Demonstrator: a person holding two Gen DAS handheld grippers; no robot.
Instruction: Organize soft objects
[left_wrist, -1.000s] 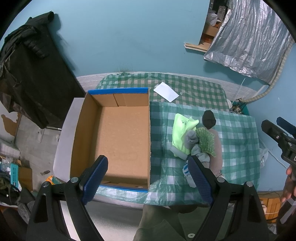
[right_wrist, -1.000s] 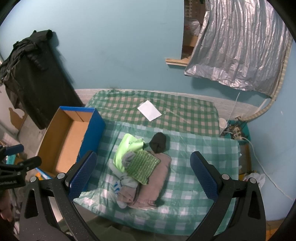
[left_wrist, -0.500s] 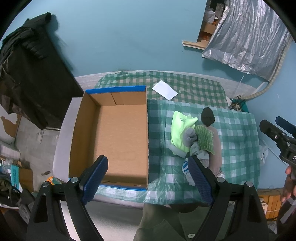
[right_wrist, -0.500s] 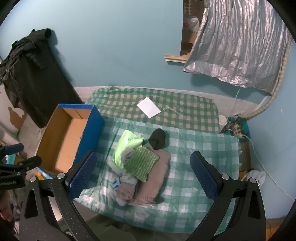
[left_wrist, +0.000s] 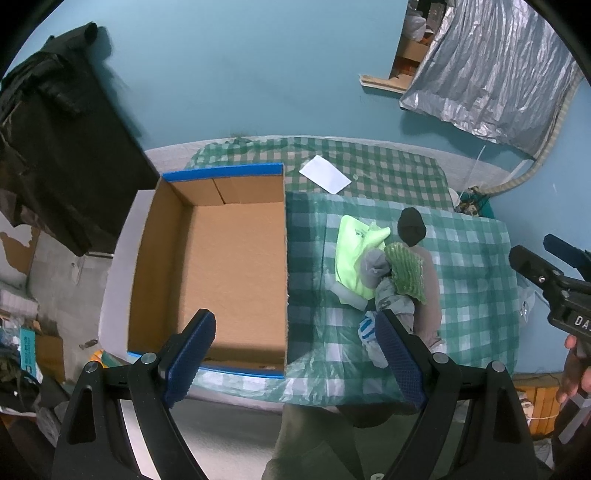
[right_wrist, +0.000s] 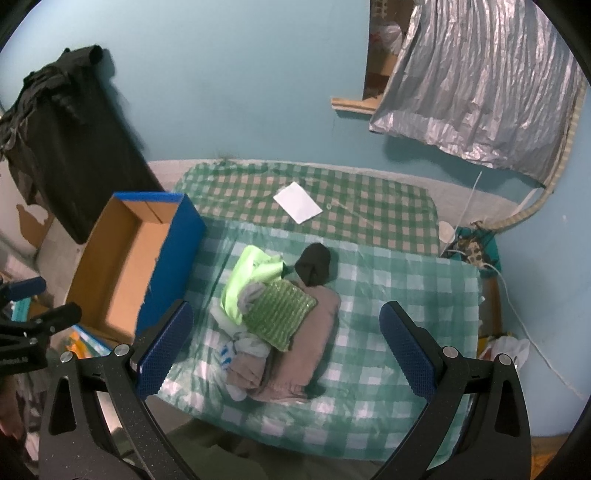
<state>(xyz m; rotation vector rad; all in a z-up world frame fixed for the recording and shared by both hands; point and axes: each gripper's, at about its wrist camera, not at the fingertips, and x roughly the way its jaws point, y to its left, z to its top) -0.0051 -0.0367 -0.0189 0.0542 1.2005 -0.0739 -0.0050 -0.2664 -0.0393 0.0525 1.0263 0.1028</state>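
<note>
A heap of soft things lies on the green checked tablecloth (right_wrist: 402, 295): a neon yellow-green cloth (right_wrist: 247, 277), a green knitted pad (right_wrist: 280, 314), a black rolled sock (right_wrist: 314, 266), a tan folded cloth (right_wrist: 310, 354) and a white sock with blue marks (right_wrist: 227, 350). The same neon cloth (left_wrist: 354, 254) and green pad (left_wrist: 406, 273) show in the left wrist view. An empty cardboard box with blue outer walls (left_wrist: 221, 266) stands left of the heap. My left gripper (left_wrist: 291, 362) hovers open above the box's near right corner. High over the heap, my right gripper (right_wrist: 282, 350) is open too.
A white sheet of paper (right_wrist: 297, 202) lies at the back of the table. A black garment (right_wrist: 70, 155) hangs on the left wall, and a silver foil curtain (right_wrist: 476, 77) hangs at the right. Cables and clutter (right_wrist: 469, 247) sit by the table's right edge.
Both wrist views have shifted slightly; the heap and box sit a little lower and closer in frame. Nothing on the table has moved, and both grippers stay open.
</note>
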